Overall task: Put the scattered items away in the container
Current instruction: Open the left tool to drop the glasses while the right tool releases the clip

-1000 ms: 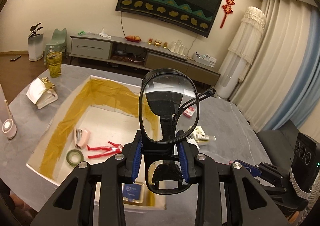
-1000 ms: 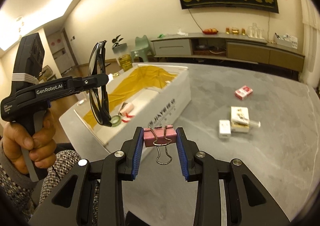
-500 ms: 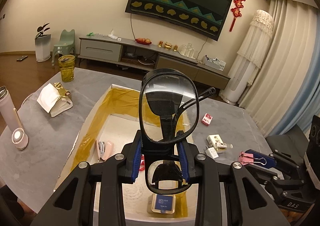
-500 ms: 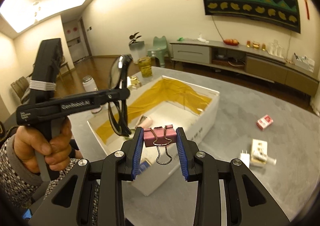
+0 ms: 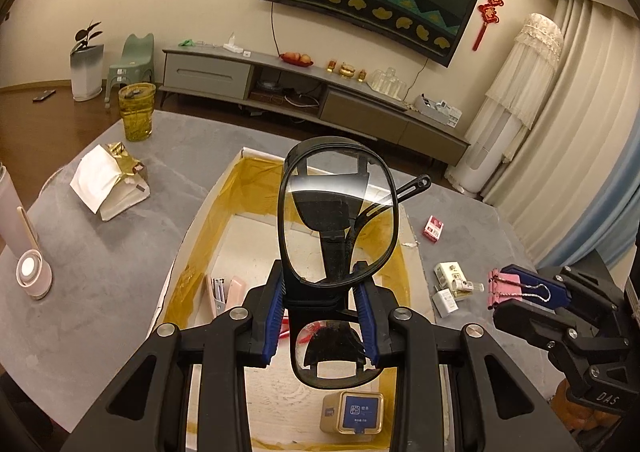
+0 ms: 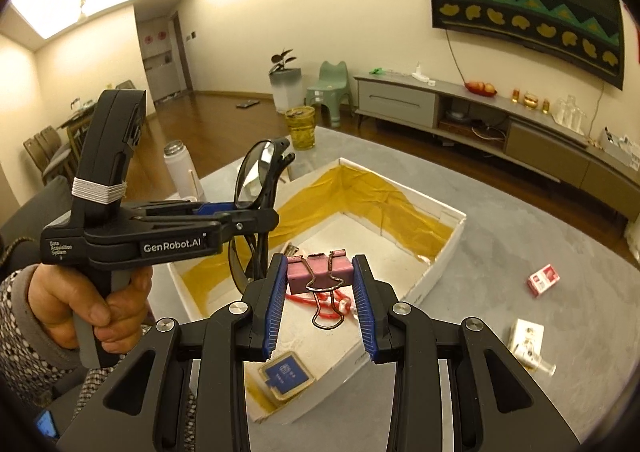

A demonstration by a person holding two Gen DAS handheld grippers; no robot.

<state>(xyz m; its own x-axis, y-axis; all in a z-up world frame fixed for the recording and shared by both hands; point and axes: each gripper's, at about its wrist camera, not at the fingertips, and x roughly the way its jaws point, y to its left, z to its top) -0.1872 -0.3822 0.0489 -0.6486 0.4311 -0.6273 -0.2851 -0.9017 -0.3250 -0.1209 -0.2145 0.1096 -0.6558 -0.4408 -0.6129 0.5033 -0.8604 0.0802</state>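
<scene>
Left gripper [image 5: 320, 316]: closed on the glasses [image 5: 338, 212], which are held upright above the box [image 5: 180, 252].
Right gripper [image 6: 320, 304]: closed on the pink clip [image 6: 318, 274]; the clip's wire handles hang down, above the box's near end.
Box: white, lined with yellow tape; a stapler [image 5: 224, 292], a red cord [image 6: 340, 298] and a blue-labelled tin [image 5: 354, 418] are contained.
Table [image 5: 100, 252]: a red pack [image 5: 433, 227] at 2 o'clock of the box; small white boxes [image 5: 450, 280] at 3 o'clock.

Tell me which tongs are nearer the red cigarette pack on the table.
Right. The right tongs, holding the pink binder clip, sit beside the red cigarette pack; the left tongs hang over the white box.
</scene>
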